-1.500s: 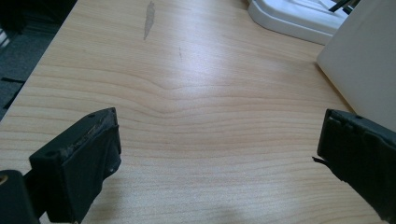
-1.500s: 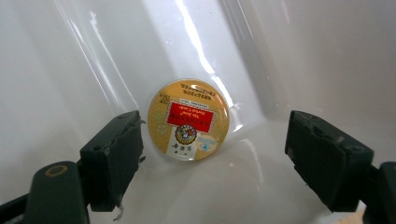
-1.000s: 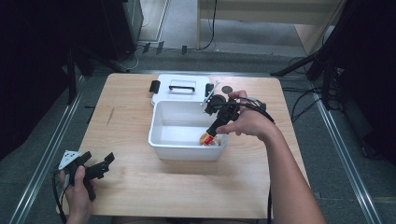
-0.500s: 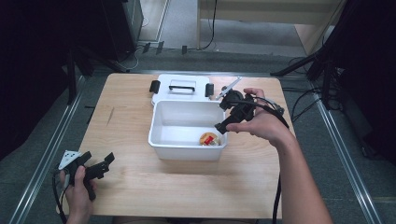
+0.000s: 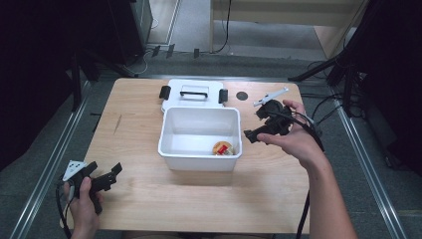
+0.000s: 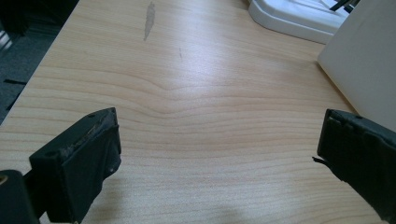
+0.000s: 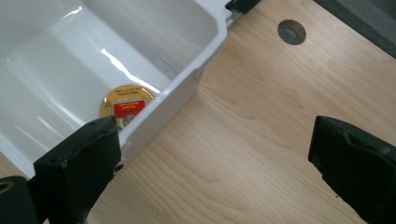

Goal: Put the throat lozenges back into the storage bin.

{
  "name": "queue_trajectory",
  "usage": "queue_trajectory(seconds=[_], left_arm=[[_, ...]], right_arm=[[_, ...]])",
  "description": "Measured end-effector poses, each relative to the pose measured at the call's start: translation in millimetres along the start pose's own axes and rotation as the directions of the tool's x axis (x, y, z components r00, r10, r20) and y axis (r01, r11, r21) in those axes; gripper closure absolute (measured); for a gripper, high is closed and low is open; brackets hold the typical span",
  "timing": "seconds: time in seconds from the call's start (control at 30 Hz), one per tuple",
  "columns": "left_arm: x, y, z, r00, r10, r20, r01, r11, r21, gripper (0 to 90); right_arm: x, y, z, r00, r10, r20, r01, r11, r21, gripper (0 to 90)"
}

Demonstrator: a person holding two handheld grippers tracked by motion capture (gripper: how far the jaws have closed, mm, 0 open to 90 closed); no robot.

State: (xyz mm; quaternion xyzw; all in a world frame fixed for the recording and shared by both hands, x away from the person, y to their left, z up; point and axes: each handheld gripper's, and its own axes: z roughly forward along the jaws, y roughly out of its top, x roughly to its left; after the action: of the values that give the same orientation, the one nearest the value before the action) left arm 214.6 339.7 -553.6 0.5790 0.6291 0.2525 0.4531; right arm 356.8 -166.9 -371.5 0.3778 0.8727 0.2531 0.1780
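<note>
A white plastic bin (image 5: 199,160) stands mid-table, and a round gold tin with a red label (image 5: 222,148) lies flat on its floor near the right wall. My right gripper (image 5: 255,124) hovers just right of the bin over bare wood. Its jaws have just been opening and stand wide with nothing between them. In the right gripper view the tin (image 7: 126,105) lies behind the bin's wall (image 7: 187,79), left of my right gripper (image 7: 215,154). My left gripper (image 5: 112,177) rests open at the table's front left, over bare wood (image 6: 217,154).
The bin's white lid (image 5: 194,94) with its black handle lies behind the bin. A dark round hole (image 5: 242,95) sits in the tabletop at the back right. The bin's outer wall (image 6: 369,60) rises to the right of the left jaws.
The right gripper let go of the tin inside the bin, lifted out and moved right, over the table. The tin now lies on the bin floor. The left hand stayed still.
</note>
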Motion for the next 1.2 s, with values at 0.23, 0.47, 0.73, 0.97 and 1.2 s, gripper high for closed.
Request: queue_trajectory(seconds=[0.23, 0.47, 0.73, 0.97, 1.2], left_arm=[[-0.5, 0.0, 0.2, 1.0000, 0.002, -0.002, -0.002, 1.0000, 0.000, 0.0], [-1.3, -0.2, 0.0, 0.9999, 0.011, -0.008, -0.011, 0.9999, -0.002, 0.0], [-1.7, -0.2, 0.1, 0.9998, 0.014, -0.010, -0.014, 0.9999, 0.001, 0.0], [-1.9, -0.5, -0.3, 0.9999, 0.014, -0.007, -0.014, 0.9999, -0.005, 0.0], [-2.8, -0.5, -0.2, 0.9997, 0.020, -0.015, -0.020, 0.9998, -0.003, 0.0]], right_arm=[[-11.9, -28.5, 3.8, 0.9949, 0.094, 0.037, -0.093, 0.995, -0.038, 1.5], [-19.7, -60.8, 10.3, 0.9796, 0.186, 0.075, -0.177, 0.978, -0.112, 1.5], [-22.4, -97.7, 23.5, 0.9631, 0.251, 0.098, -0.234, 0.960, -0.154, 1.5], [-25.7, -130.2, 29.5, 0.9423, 0.317, 0.107, -0.289, 0.932, -0.218, 1.5], [-27.0, -165.6, 38.7, 0.9266, 0.359, 0.111, -0.327, 0.916, -0.232, 1.5]])
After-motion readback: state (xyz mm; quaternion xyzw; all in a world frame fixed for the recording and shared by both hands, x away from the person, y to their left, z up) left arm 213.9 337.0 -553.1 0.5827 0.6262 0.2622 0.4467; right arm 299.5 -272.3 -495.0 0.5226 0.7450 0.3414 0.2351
